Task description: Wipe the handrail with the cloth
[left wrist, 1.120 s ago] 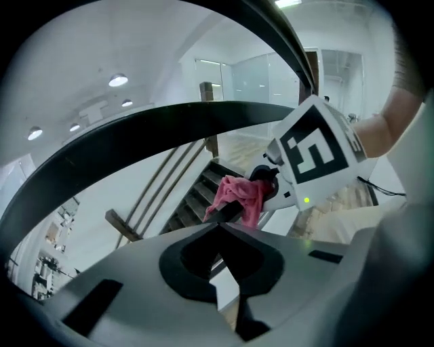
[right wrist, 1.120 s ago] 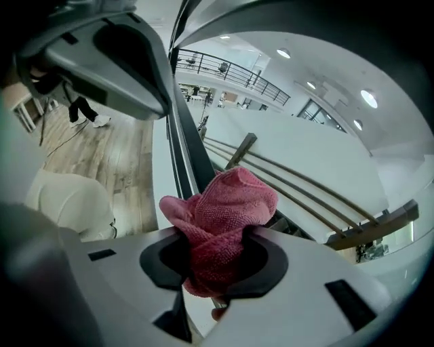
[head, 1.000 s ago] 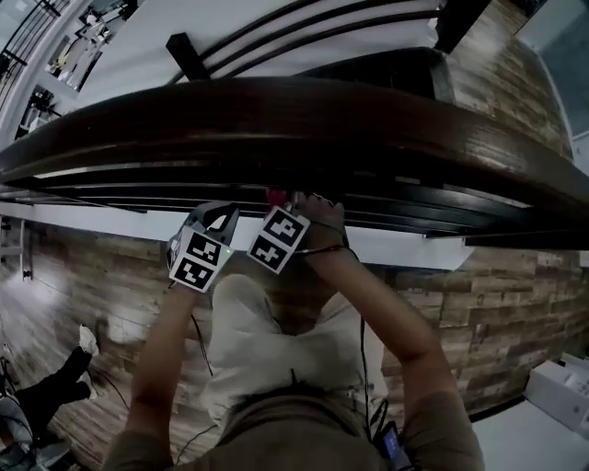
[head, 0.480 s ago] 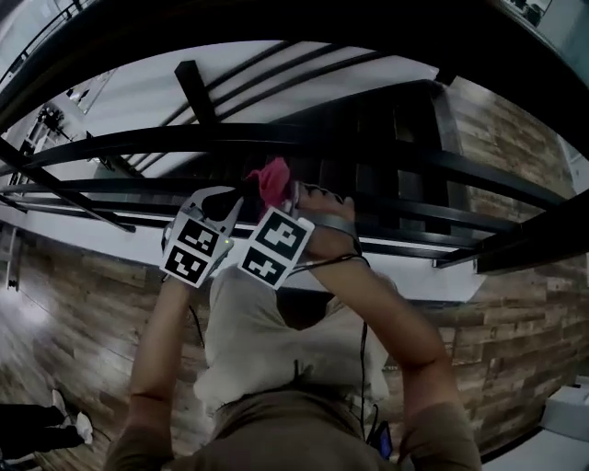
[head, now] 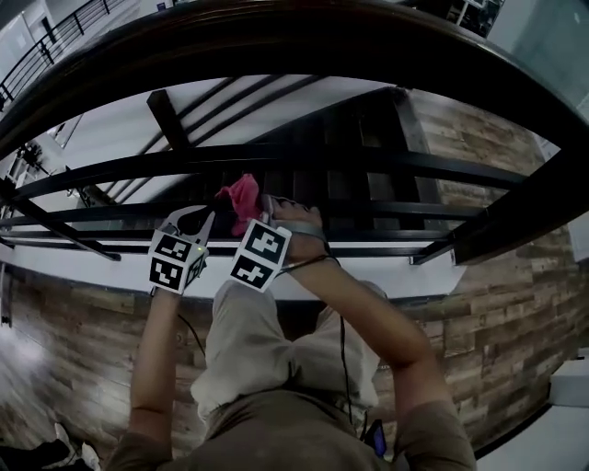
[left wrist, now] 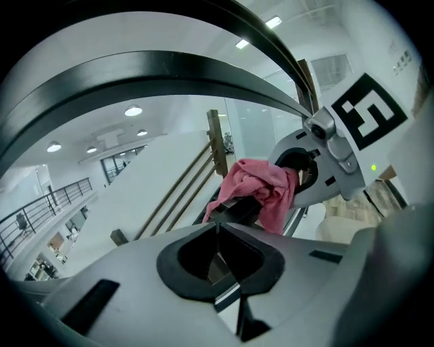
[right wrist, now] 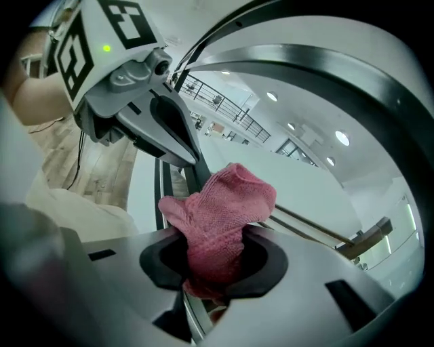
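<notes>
The dark wooden handrail [head: 304,28] arcs across the top of the head view, well above both grippers. My right gripper [head: 262,207] is shut on a bunched pink cloth [head: 241,198], which sticks up out of its jaws [right wrist: 213,251] as a pink cloth [right wrist: 220,207] in the right gripper view. Just to its left, my left gripper [head: 219,197] is shut with nothing in it; its jaws [left wrist: 218,230] meet in a thin line. The left gripper view shows the cloth [left wrist: 261,190] close ahead, off the rail [left wrist: 169,68].
Thinner dark rails [head: 276,156] run across behind the grippers, with dark stair steps beyond. Wood-plank floor [head: 74,322] lies below. The person's light trousers [head: 248,340] and forearms fill the lower middle. A white box [head: 572,391] sits at the lower right.
Both grippers and the cloth have come down away from the handrail's underside. The rail has shifted from mid-frame to the top of the head view, and more of the cloth shows.
</notes>
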A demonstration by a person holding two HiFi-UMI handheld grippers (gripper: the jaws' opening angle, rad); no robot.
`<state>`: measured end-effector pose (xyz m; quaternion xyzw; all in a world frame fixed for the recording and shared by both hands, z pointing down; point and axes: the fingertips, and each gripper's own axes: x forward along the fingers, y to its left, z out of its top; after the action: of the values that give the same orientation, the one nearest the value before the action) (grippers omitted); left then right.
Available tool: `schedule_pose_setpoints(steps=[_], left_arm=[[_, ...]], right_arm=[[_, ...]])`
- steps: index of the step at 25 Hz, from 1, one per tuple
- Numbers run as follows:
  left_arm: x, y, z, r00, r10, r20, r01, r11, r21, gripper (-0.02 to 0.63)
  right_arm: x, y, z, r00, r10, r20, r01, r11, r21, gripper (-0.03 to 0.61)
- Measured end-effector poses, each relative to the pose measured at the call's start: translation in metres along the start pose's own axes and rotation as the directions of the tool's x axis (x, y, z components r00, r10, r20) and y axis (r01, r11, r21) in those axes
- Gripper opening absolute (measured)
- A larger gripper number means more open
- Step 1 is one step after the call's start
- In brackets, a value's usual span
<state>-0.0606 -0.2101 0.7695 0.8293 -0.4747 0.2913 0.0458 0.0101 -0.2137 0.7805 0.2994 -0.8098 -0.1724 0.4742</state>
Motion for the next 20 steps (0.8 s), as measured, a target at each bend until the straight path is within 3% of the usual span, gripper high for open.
schedule_pose_setpoints(steps=[4,12,16,20], left_arm=[[-0.001,-0.002,-0.001,1.000,0.001,-0.018,-0.002,1.000,-0.024,0.021],[-0.001,-0.006,-0.003,0.999,0.053,0.008,-0.053,0.999,-0.006,0.021],[-0.002,-0.010,-0.003,0.998,0.068,0.011,-0.069,0.997,0.035,0.021],[-0.002,-0.022,-0.006,0.999,0.044,0.008,-0.044,0.998,0.048,0.021]], right_arm=[[-0.002,0.002,-0.001,1.000,-0.013,0.017,0.013,1.000,0.003,0.121],[-0.002,0.006,-0.004,0.993,-0.121,0.005,0.121,0.989,-0.088,0.121],[-0.004,0.006,-0.005,0.994,-0.104,0.039,0.107,0.992,-0.068,0.121],[-0.007,0.004,-0.005,0.996,-0.031,0.083,0.030,1.000,0.007,0.121]])
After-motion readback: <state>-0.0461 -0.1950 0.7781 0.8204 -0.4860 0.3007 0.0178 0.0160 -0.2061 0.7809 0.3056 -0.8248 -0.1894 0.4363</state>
